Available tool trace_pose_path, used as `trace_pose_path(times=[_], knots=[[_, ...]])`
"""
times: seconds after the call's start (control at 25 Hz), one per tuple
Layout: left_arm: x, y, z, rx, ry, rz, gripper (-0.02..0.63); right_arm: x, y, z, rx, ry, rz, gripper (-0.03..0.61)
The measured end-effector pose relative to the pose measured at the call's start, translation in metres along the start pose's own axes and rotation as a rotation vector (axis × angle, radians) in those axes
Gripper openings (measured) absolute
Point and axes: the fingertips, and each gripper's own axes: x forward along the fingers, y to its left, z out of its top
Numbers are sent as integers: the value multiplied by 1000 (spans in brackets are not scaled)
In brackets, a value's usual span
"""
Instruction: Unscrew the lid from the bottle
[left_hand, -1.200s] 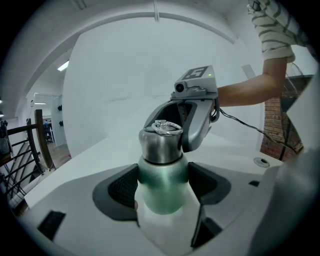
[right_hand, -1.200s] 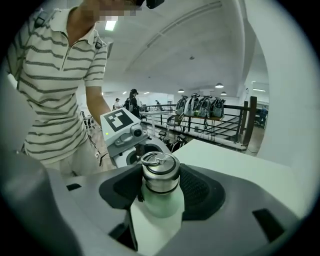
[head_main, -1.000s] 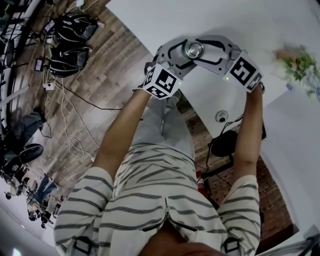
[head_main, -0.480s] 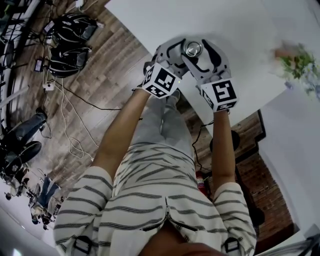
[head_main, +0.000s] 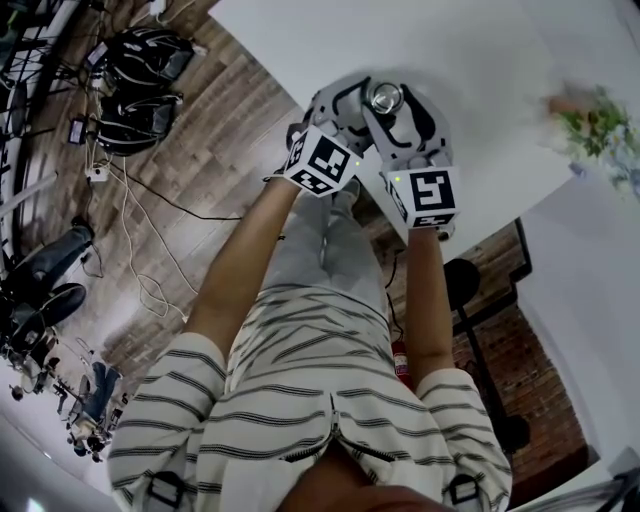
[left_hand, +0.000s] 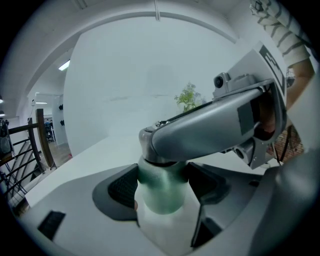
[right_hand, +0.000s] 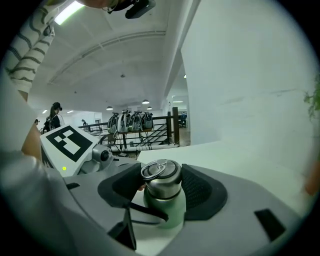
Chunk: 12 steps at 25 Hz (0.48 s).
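A green bottle (left_hand: 161, 192) with a steel lid (right_hand: 161, 179) stands at the near edge of the white table (head_main: 480, 60). My left gripper (left_hand: 162, 187) is shut on the bottle's green neck, a pad pressed on either side. Above it, my right gripper (right_hand: 161, 187) straddles the lid. Its jaws are closing, with the lid between the pads and a thin gap still showing on the left side. In the head view both grippers meet around the lid (head_main: 383, 97). One of the right gripper's fingers (left_hand: 210, 132) crosses over the lid in the left gripper view.
A small green plant (head_main: 600, 125) stands further right on the table. The table's edge runs just under the grippers, with wooden floor, cables and dark bags (head_main: 140, 90) below to the left. A white wall rises behind the table.
My right gripper has swung round the lid, its marker cube moving from the far right down toward the person. The left gripper and bottle have stayed put.
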Motion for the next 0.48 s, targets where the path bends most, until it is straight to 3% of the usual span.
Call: trace_pose_path(times=[0.2, 0.48], knots=[[1, 0, 1, 0, -1, -4, 314, -1, 0, -1, -26, 24, 74, 262], [1, 0, 0, 1, 3, -9, 314, -2, 3, -2, -125, 73, 273, 262]])
